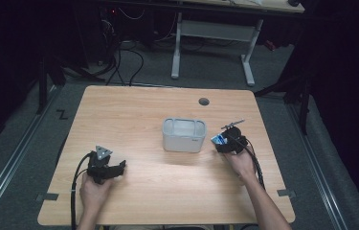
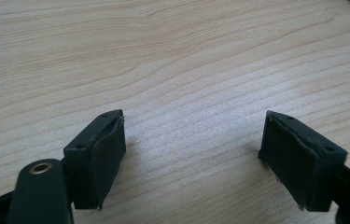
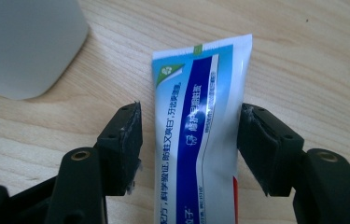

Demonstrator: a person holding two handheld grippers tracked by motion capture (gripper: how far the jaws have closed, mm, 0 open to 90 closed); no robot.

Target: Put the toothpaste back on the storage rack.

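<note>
On the light wooden desk [image 1: 158, 191] a person works with a hand-held gripper in each hand. The right gripper [image 1: 226, 142] sits just to the right of a small white bin [image 1: 184, 135] that stands upright near the middle of the desk. In the right gripper view its two black fingers [image 3: 125, 140] stand apart with a toothpaste tube [image 3: 196, 130] lying flat on the wood between them. The tube is white and blue with printed lettering, and its flat crimped end points away from the camera. There is a narrow gap between the tube and the left finger; on the other side the tube's edge runs right along the finger's pad, and whether the two touch cannot be told. The fingers do not clamp it. A rounded corner of the bin shows at the upper left of that view, close to the tube but apart from it.

The left gripper [image 1: 112, 168] rests low over the desk's near left part, well apart from the bin. Its fingers [image 2: 99, 156] are spread wide over bare wood.
</note>
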